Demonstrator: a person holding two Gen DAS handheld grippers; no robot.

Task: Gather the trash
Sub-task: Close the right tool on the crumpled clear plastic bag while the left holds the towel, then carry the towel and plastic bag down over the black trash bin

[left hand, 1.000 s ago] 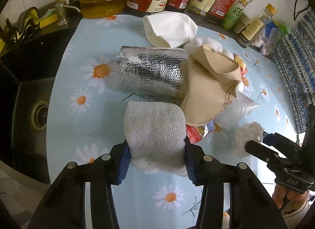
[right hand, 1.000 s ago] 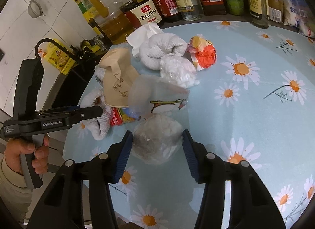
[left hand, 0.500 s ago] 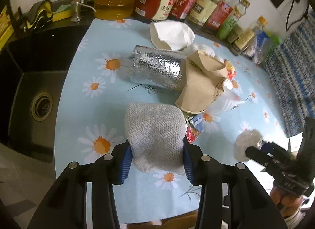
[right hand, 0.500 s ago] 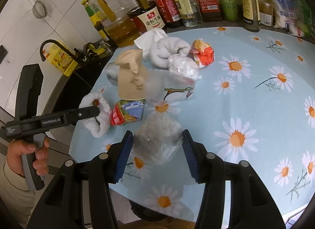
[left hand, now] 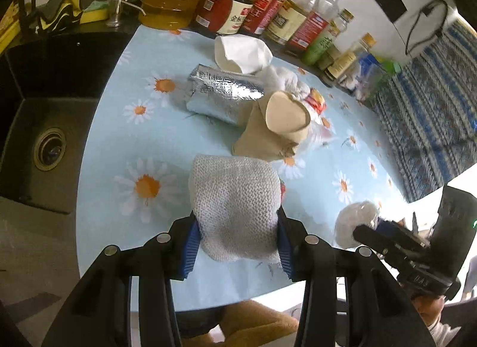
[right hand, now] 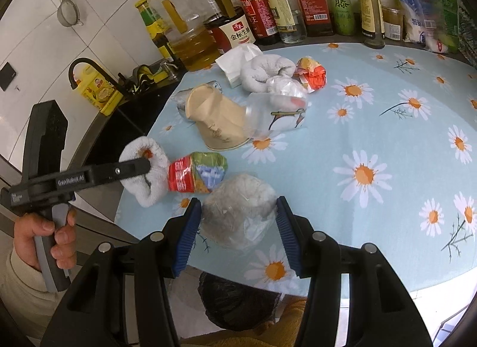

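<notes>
My left gripper is shut on a white knitted cloth and holds it above the table's front edge; the cloth also shows in the right wrist view. My right gripper is shut on a clear plastic bag wad, also held near the front edge; the wad shows in the left wrist view. On the daisy tablecloth lie a crushed brown paper cup, a red and green snack wrapper, a silver foil pouch, a white tissue, a rolled white cloth, and an orange wrapper.
Oil and sauce bottles line the back of the table. A dark sink with a drain lies to the left. A black trash bag sits below the table's front edge. A striped cloth hangs at the right.
Both grippers have pulled back and up from the trash pile toward the table's front edge, each carrying its item. The pile now looks farther away.
</notes>
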